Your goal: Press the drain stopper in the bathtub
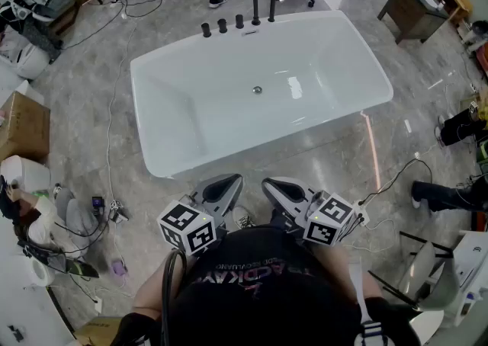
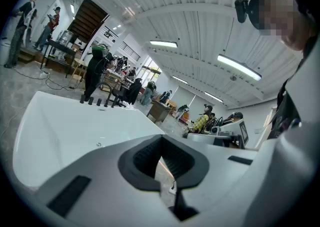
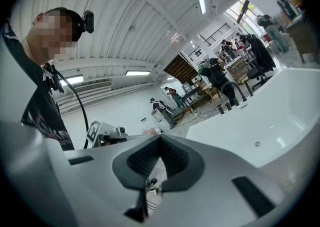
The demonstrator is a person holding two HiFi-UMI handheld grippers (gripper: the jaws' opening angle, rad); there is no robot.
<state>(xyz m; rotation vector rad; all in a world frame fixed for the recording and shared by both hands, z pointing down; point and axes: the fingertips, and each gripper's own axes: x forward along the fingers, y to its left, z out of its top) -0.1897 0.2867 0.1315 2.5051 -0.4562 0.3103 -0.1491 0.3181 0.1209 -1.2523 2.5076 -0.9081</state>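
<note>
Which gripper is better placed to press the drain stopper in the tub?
Right, but only slightly. The right gripper and left gripper are both shut, empty, outside the bathtub; the drain stopper lies a touch nearer the right one.

Glossy white bathtub, metal drain stopper (shiny), polished marbled floor

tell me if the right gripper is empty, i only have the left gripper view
observer: yes. In its own view the right gripper has its jaws together with nothing between them.
operator: where are the two grippers against the tub
observer: the head view shows the left gripper and the right one side by side outside the tub, just short of its near wall.
operator: and the stopper
observer: from above, the stopper lies mid-floor of the tub, with nothing touching it.
</note>
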